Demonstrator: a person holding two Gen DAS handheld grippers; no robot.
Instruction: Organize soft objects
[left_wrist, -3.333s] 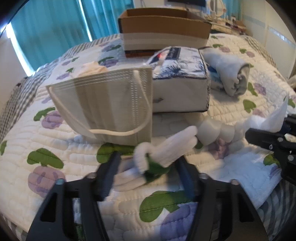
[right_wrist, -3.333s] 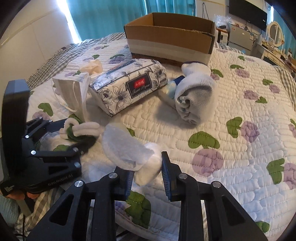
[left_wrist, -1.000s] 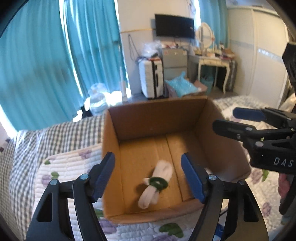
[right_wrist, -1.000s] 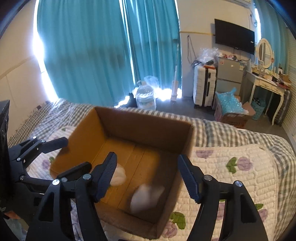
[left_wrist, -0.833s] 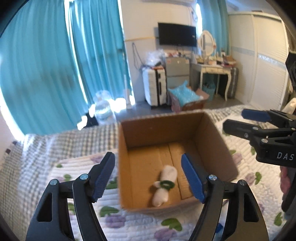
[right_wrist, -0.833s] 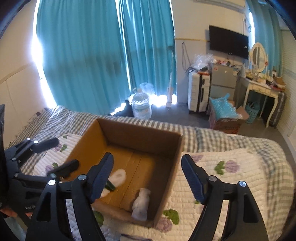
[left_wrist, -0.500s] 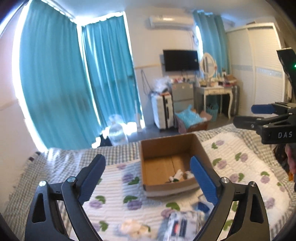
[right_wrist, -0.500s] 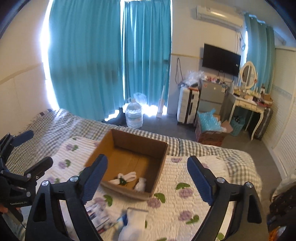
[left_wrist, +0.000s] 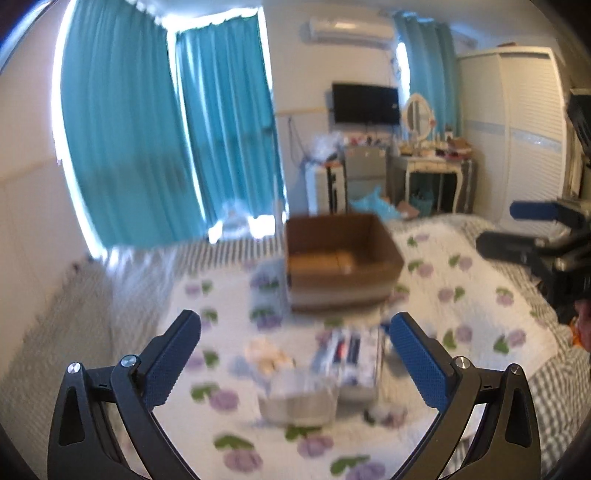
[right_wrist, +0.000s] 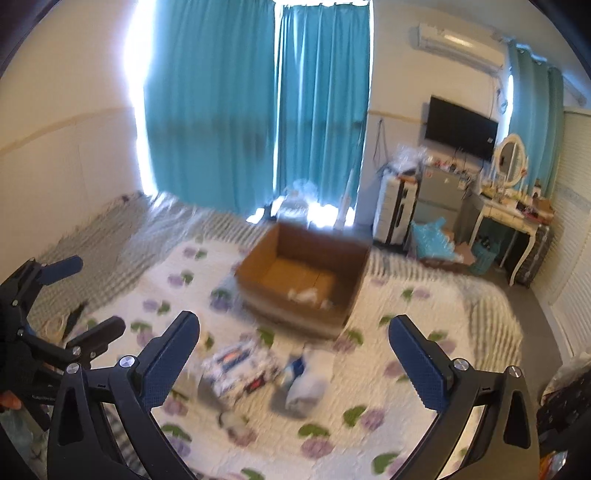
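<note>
Both the left gripper and the right gripper are spread wide and hold nothing, high above the white quilted bed with purple flowers. Below them lie a flowered tissue pack, a rolled white and blue towel and a flat pale mask. Farther away, the brown cardboard box holds small white soft pieces. The views are blurred, so I judge a hurried descent may miss the thin mask or pinch the quilt
</note>
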